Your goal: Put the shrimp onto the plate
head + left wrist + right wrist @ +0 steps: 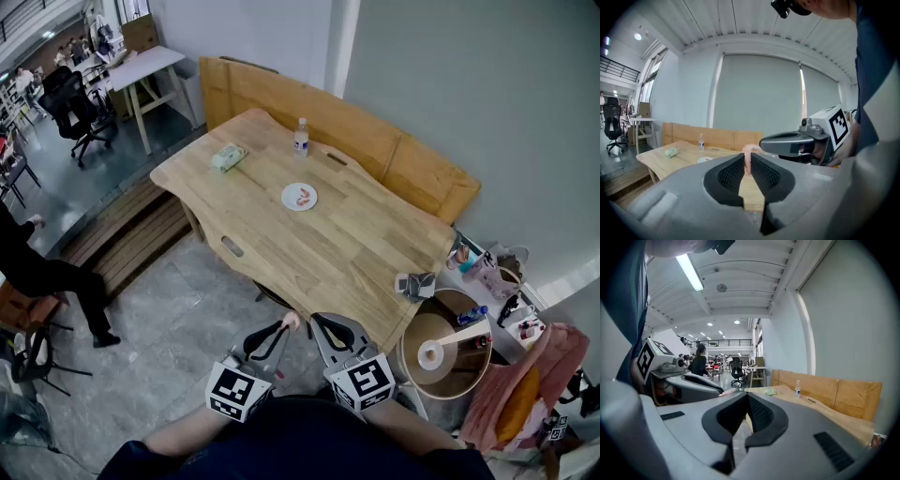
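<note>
Left gripper (748,163) is clamped tight on 1 pink shrimp (749,151), whose curl pokes up past the tips, held just off the table's (356,246) near edge. Right gripper (746,398) hangs just beside it, jaws together, nothing between them. The white plate (292,203) sits mid-table, well apart from both, with something orange-pink on it. 1 bottle (301,137) stands near the far edge, and a green packet (228,157) lies toward the far left corner.
</note>
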The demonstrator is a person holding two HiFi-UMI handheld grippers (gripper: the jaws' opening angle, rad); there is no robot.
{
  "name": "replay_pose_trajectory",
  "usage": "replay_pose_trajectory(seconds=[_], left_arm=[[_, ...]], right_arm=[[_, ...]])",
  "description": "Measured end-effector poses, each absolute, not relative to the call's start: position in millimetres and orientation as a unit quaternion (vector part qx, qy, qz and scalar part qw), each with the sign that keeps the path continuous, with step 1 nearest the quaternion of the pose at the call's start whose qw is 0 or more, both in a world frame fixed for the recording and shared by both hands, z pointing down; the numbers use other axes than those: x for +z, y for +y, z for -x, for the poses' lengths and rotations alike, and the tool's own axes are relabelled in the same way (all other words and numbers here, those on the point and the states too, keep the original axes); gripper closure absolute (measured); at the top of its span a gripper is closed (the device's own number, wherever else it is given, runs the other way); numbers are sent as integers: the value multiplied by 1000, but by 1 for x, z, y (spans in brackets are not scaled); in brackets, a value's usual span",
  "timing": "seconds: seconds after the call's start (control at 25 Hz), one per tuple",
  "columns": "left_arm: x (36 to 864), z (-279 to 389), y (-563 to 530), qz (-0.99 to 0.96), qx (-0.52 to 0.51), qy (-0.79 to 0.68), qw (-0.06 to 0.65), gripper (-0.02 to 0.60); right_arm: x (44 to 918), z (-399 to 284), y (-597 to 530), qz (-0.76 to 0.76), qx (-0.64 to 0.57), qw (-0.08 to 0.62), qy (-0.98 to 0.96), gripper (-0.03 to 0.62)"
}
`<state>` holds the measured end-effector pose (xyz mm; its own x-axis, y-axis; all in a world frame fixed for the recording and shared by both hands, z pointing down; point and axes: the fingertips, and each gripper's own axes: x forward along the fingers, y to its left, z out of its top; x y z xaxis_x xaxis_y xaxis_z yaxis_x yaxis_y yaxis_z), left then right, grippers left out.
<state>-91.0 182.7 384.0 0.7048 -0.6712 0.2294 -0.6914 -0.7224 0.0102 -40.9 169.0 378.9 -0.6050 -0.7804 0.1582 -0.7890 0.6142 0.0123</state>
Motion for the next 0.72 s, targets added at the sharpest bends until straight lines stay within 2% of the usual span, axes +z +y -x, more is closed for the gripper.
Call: replay_pose_trajectory(seconds=[0.72], left_arm=[[388, 79, 181, -920, 112, -373, 51, 535]], right_arm=[[381, 28, 166, -439, 36, 66, -895, 585]])
